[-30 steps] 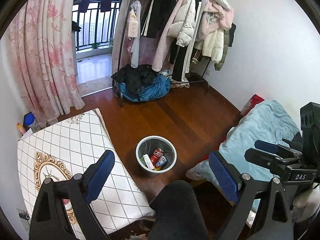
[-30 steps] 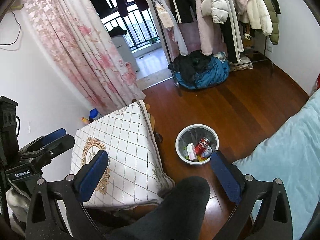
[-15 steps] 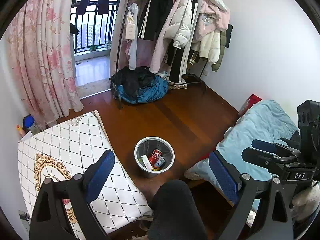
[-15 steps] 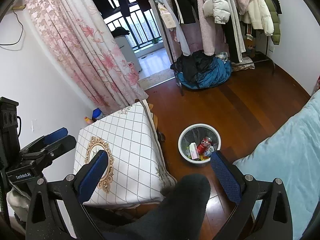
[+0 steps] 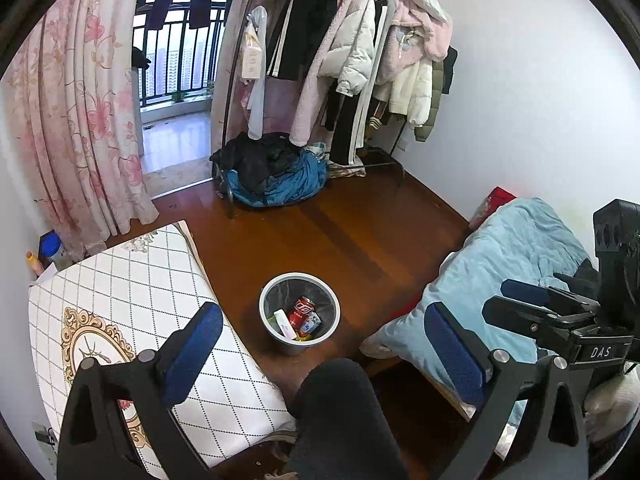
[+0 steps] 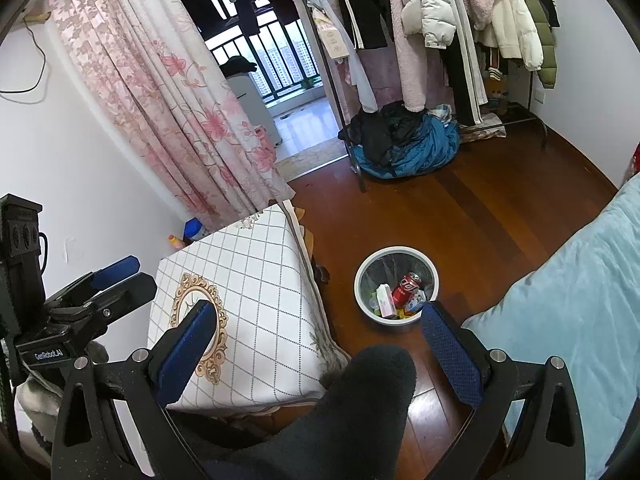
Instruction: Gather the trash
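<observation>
We see the bin (image 5: 299, 312) on the wood floor (image 5: 340, 236), holding a red can (image 5: 301, 310) and a white tube (image 5: 283, 323). The quilted table (image 5: 132, 280) sits at its nine o'clock, the blue bedding (image 5: 516, 256) at three. Our left gripper (image 5: 320, 340) and right gripper (image 6: 316, 332) both gape wide, gripping nothing.
</observation>
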